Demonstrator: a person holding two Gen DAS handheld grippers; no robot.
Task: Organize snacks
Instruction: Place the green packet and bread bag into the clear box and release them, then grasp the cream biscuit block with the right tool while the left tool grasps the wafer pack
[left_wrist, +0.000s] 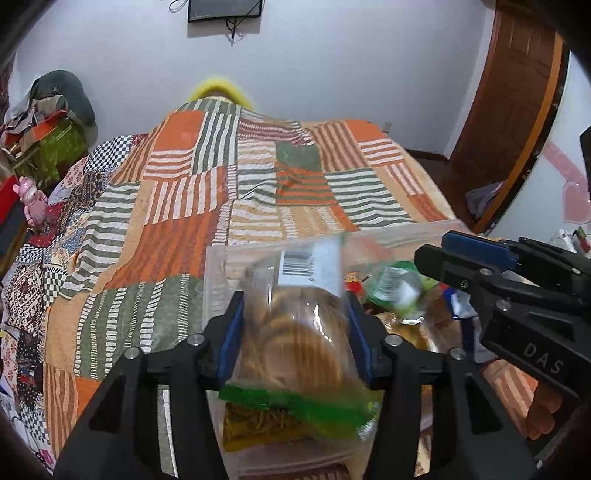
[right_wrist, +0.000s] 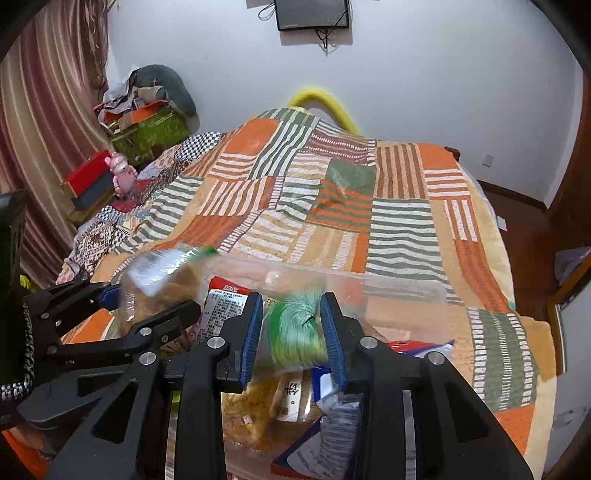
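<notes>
A clear bag of round brown biscuits (left_wrist: 303, 332) with a green strip and a barcode label lies blurred between the blue pads of my left gripper (left_wrist: 295, 325). The jaws stand apart and the pads look loose on it. It hangs over a clear plastic bin (left_wrist: 221, 254) full of snack packets. My right gripper (right_wrist: 291, 328) is shut on a blurred green packet (right_wrist: 295, 325) above the same bin (right_wrist: 369, 277). From the right wrist, the left gripper (right_wrist: 151, 299) and biscuit bag (right_wrist: 159, 273) show at the left. In the left wrist view the right gripper (left_wrist: 434, 249) reaches in from the right.
The bin sits on a bed with an orange, green and white patchwork quilt (left_wrist: 184, 221). Inside lie a red-topped packet (right_wrist: 225, 306), a blue and white packet (right_wrist: 332, 417) and a yellow packet (left_wrist: 258, 424). A pink toy (left_wrist: 31, 203) and boxes stand left; a wooden door (left_wrist: 509, 110) is right.
</notes>
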